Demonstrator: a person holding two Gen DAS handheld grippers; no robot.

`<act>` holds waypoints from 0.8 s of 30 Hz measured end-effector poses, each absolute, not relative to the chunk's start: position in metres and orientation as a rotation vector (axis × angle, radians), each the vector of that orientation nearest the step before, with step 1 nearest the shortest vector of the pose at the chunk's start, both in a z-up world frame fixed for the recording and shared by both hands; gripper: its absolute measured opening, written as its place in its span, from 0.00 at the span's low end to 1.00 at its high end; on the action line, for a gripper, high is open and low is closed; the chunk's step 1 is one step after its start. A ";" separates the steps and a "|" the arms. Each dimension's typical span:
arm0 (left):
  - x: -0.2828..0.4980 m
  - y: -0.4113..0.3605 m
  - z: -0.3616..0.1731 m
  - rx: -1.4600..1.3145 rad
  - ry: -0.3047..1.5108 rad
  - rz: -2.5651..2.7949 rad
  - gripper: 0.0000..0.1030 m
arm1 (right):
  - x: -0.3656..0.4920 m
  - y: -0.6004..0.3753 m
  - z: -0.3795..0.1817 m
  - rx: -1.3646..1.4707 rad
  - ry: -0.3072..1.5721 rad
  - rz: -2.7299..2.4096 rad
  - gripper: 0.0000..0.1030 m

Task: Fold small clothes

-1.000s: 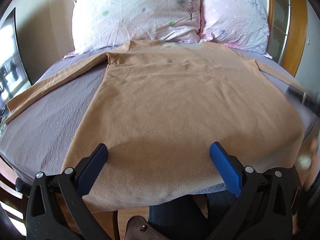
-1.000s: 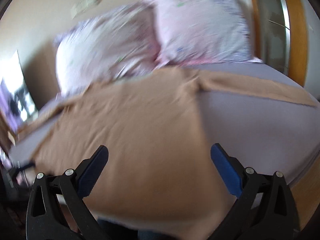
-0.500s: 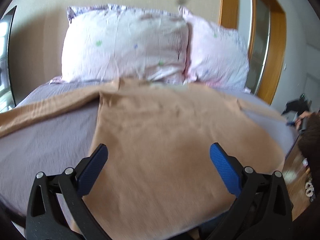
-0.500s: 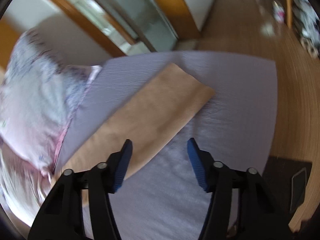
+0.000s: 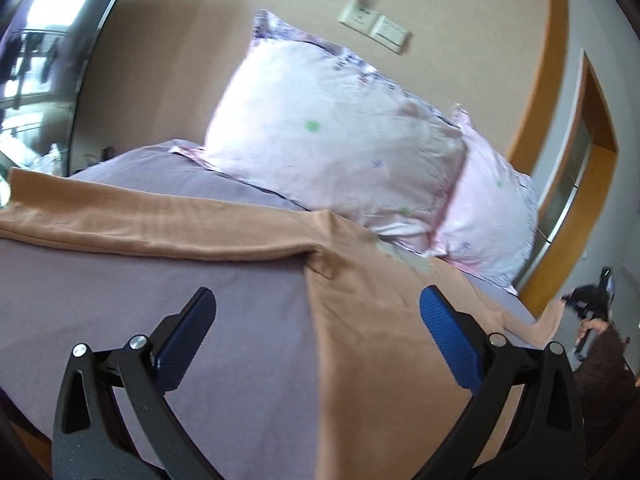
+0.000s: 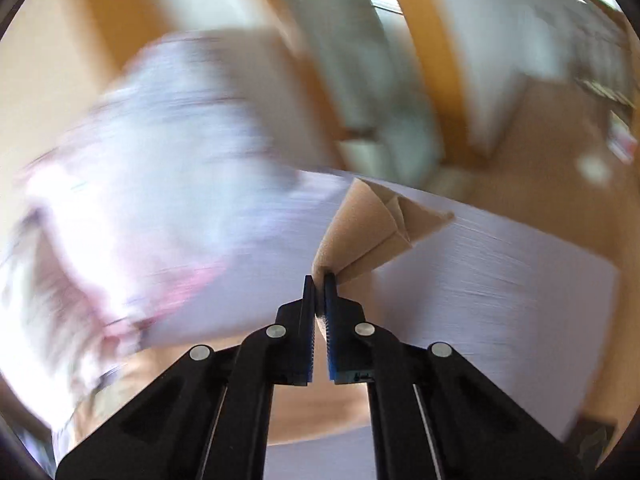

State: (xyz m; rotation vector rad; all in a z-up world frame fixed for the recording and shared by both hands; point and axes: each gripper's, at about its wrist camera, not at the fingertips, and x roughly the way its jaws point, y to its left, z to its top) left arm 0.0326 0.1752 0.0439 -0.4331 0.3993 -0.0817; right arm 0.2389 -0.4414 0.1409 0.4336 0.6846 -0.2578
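Observation:
A tan long-sleeved shirt (image 5: 392, 360) lies spread flat on the bed. In the left wrist view its left sleeve (image 5: 160, 228) stretches out to the left. My left gripper (image 5: 316, 312) is open and empty, hovering over the shirt's left side seam near the armpit. In the right wrist view my right gripper (image 6: 319, 280) is shut on the end of the shirt's right sleeve (image 6: 368, 232), which is lifted and bunched above the sheet. That view is motion-blurred.
The bed has a lilac sheet (image 5: 160, 320). Two pink pillows (image 5: 332, 140) lean against the wall at its head. A wooden door frame (image 5: 596, 160) stands at the right. Wooden floor (image 6: 560, 160) lies beyond the bed's right edge.
My right gripper has closed on the sleeve end and lifted it. My left gripper has swung left and forward from the hem toward the left sleeve and armpit, staying open.

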 end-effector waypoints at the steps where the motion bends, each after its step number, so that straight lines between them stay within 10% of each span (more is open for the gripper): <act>1: 0.032 0.182 0.043 -0.434 0.400 -0.058 0.98 | 0.251 -0.404 0.150 0.403 0.673 -0.155 0.05; 13: 0.031 0.268 0.023 -0.792 0.472 0.031 0.98 | 0.278 -0.019 0.045 0.082 1.179 0.708 0.06; 16: 0.032 0.297 0.011 -0.936 0.487 0.062 0.93 | 0.273 -0.032 0.048 0.135 1.166 0.716 0.30; 18: 0.033 0.308 0.011 -0.965 0.480 0.092 0.91 | 0.268 -0.059 0.064 0.177 1.091 0.674 0.64; 24: 0.043 0.338 0.011 -1.027 0.563 0.314 0.91 | 0.261 -0.110 0.076 0.228 1.054 0.622 0.69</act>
